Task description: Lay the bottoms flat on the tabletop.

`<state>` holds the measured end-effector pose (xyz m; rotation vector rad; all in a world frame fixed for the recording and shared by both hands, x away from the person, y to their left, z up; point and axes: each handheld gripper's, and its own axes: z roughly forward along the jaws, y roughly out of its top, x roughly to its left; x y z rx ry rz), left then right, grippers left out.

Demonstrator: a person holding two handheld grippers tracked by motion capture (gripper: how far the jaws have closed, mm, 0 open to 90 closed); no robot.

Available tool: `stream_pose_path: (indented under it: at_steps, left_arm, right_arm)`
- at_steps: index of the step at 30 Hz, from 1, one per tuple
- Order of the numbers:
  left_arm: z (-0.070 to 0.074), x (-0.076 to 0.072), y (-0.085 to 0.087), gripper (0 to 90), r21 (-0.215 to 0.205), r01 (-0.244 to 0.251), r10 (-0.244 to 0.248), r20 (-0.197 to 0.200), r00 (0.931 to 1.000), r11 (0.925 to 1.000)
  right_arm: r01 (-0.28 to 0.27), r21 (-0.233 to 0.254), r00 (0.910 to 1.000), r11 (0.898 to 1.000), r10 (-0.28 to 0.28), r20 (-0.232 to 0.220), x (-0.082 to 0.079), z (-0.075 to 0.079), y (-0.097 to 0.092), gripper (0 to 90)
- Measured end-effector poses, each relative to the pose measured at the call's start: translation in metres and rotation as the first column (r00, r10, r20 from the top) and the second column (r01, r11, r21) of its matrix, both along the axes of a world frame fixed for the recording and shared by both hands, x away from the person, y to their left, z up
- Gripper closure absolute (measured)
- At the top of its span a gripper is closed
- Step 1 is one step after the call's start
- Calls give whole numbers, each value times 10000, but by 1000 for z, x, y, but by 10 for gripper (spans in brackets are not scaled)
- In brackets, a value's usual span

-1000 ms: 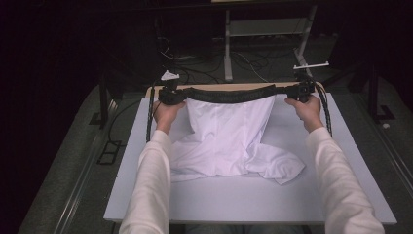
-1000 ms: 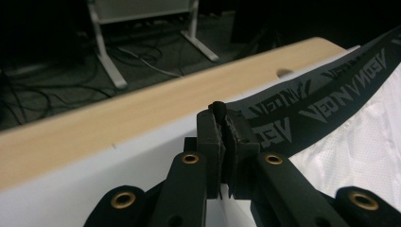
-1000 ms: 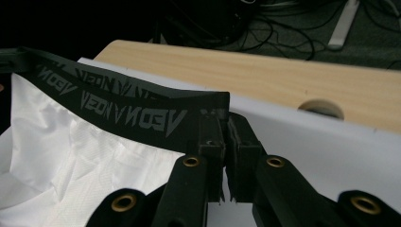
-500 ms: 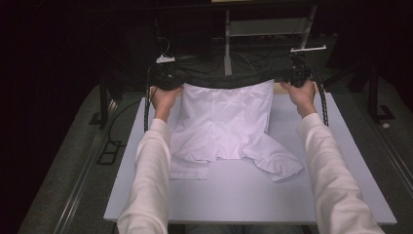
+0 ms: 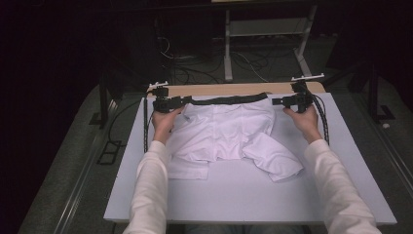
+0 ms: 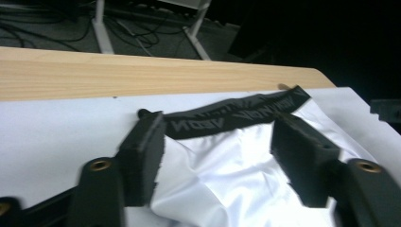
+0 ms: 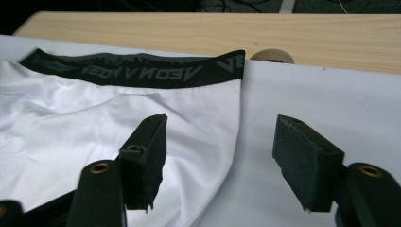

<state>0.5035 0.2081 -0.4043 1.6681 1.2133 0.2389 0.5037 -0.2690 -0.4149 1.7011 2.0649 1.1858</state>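
High view showed a pair of white boxer shorts [image 5: 224,136] spread flat on the white table top [image 5: 253,195], their black waistband [image 5: 229,100] stretched along the far side beside the bare wooden strip [image 5: 234,88]; every place below is given from that waistband. The left gripper [image 5: 181,101] sat at the waistband's left end, carried by the left hand [image 5: 165,122], which rested on the white cloth just nearer than the band; the right gripper [image 5: 277,102] stood just beyond the waistband's right end, carried by the right hand [image 5: 304,122], which lay on bare table top beside the shorts; one leg of the shorts [image 5: 272,158] fanned out toward the person, well nearer than the band.

Left gripper view had the jaws standing apart, having just been opening; the waistband [image 6: 236,116] ran across the gap beyond their tips, and white cloth [image 6: 222,175] lay between them, pressed by neither pad so far as could be seen.

Right gripper view likewise had the jaws spread, having just been opening; the waistband's right end [image 7: 142,71] lay beyond the left-hand jaw, that jaw hung over the white cloth [image 7: 71,132], the other over bare table top, and the side edge of the shorts ran down between them, gripped by neither.
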Motion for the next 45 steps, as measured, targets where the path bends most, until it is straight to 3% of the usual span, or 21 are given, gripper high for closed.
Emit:
stream_pose_path:
  at_steps: [3,4,5,6,7,9,20,25,27,29,34,37,40,41,42,45]
  left_arm:
    - [7,-12,-2,200,-168,119,-112,417,9991,9998]
    - [7,-12,-2,154,-168,119,-112,417,9991,9998]
    - [11,-18,-2,107,-394,152,-131,530,9985,9991]
    - [11,-18,-2,72,-394,152,-131,530,9985,9991]
    - [13,-23,-3,9,-246,161,-145,633,9979,9996]
    - [15,-28,-3,0,-31,201,-198,764,9969,9998]
    - [14,-57,-13,0,-335,944,-905,1033,9905,9950]
    - [13,-78,-25,0,-455,1533,-1457,1389,9795,9871]
    - [10,-82,-27,0,-457,1616,-1541,1365,9786,9858]
    - [9,-85,-29,0,-23,1666,-1651,1236,9785,9860]
    - [4,-92,-31,0,-398,1681,-1627,1134,9801,9850]
    - [3,-102,-39,0,-84,1947,-1925,1142,9746,9808]
    - [3,-106,-44,0,-98,2114,-2088,1168,9709,9773]
    - [4,-111,-49,0,-44,2332,-2310,1209,9654,9724]
    - [4,-111,-49,0,-44,2332,-2310,1209,9654,9724]
    - [7,-119,-59,0,-28,2629,-2602,1325,9564,9648]
  right_arm:
    - [-401,376,9986,9985,388,357,-17,6,-5,201]
    - [-401,376,9986,9985,388,357,-17,6,-5,201]
    - [-680,563,9971,9961,659,390,-24,8,-6,128]
    - [-680,563,9971,9961,659,390,-24,8,-6,128]
    - [-918,707,9950,9933,887,459,-31,10,-8,68]
    - [-1096,652,9932,9918,1068,460,-37,12,-9,0]
    - [-1428,937,9863,9853,1337,969,-72,13,-23,0]
    - [-1521,1056,9851,9827,1420,975,-86,7,-25,0]
    - [-1536,1074,9849,9823,1434,972,-91,2,-25,0]
    - [-1512,1037,9863,9831,1430,828,-95,-1,-26,0]
    - [-1350,1134,9889,9843,1267,774,-104,-5,-30,0]
    - [-1201,1171,9910,9858,1121,727,-116,-8,-34,0]
    - [-1165,1267,9918,9851,1085,681,-125,-9,-36,0]
    - [-1155,1260,9919,9853,1076,673,-128,-9,-36,0]
    - [-1133,1263,9921,9855,1052,689,-131,-9,-37,0]
    - [-1143,1154,9920,9867,1070,671,-137,-10,-37,0]
